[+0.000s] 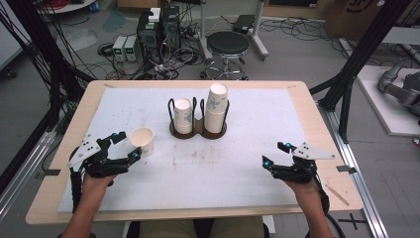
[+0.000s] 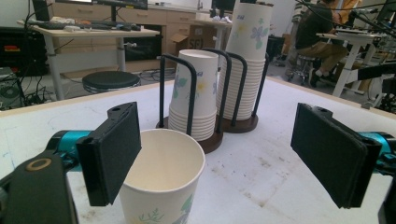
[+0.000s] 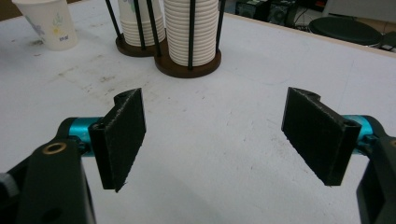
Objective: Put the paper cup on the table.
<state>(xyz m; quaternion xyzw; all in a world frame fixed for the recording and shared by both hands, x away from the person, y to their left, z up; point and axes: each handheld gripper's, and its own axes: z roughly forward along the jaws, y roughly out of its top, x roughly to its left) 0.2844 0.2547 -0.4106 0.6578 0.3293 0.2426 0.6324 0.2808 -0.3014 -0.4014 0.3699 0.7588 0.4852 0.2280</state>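
A white mat (image 1: 237, 173) covers the wooden table (image 1: 324, 129), and toward its far middle stands a dark two-slot cup holder (image 1: 197, 130) with a taller stack of paper cups (image 1: 217, 108) beside a shorter stack (image 1: 183, 115). Nearer, on the left, a single paper cup (image 1: 142, 141) stands upright and empty. The left gripper (image 1: 125, 147) has its jaws spread wide at that cup, gripping nothing, one jaw just beside the rim; the right gripper (image 1: 275, 154) rests well apart on the right, jaws likewise spread and empty.

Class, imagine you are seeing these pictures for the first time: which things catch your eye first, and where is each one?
Two stacks of paper cups stand in a dark holder at the middle back of the white table, the right stack taller. A single paper cup stands upright at front left, between the open jaws of the left gripper. The right gripper rests open, apart from everything.
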